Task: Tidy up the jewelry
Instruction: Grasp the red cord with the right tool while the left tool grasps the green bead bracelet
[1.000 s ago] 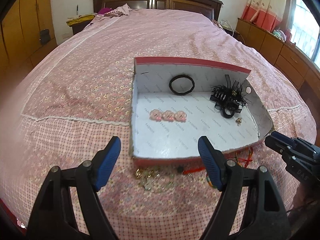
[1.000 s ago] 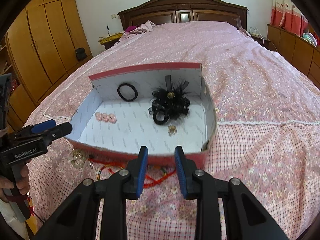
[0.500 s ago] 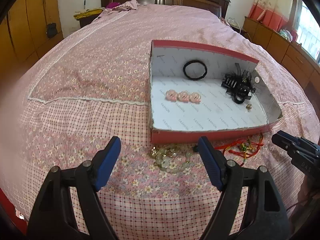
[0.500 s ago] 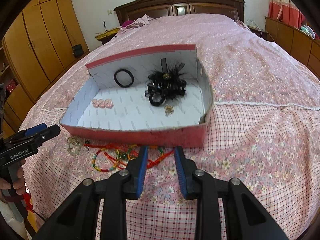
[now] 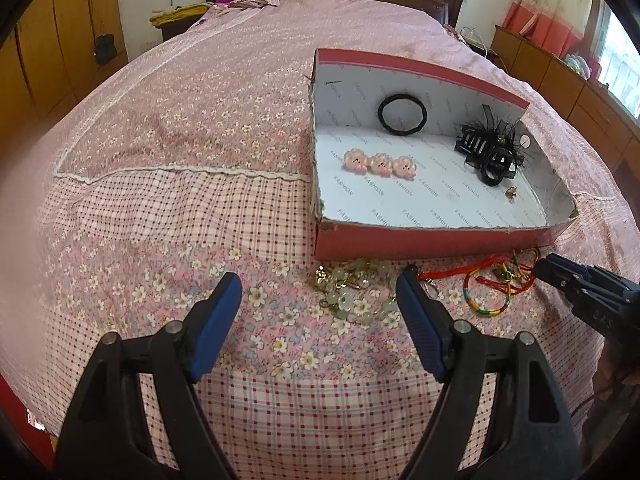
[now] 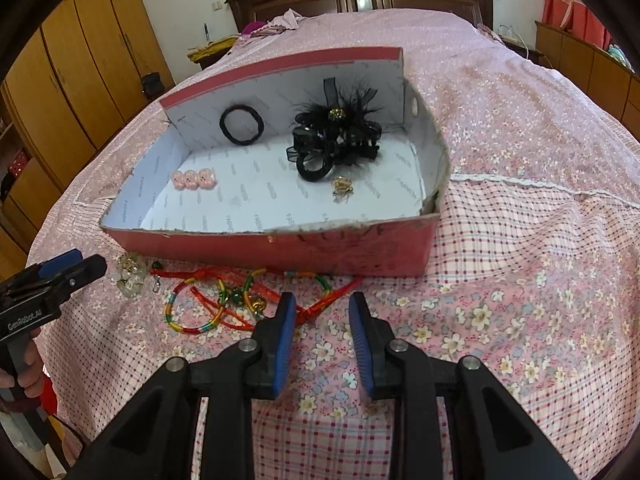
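The jaws of the left gripper (image 5: 318,286) stand wide apart with nothing between them, above the pale bead bracelet (image 5: 352,294) on the bedspread (image 5: 180,128). The jaws of the right gripper (image 6: 322,308) stand at a narrow gap, also empty, just beside the tangle of red cords and the rainbow bangle (image 6: 192,312).

The red cardboard box (image 6: 280,250), lined white, sits on the bed just behind this loose jewelry. Inside it, a black hair tie (image 6: 241,125) leans against the back wall, three pink clips (image 6: 194,179) lie in a row at the left, a black feathered hair claw (image 6: 334,136) sits at the right, and a small gold piece (image 6: 342,188) lies just in front of the claw.
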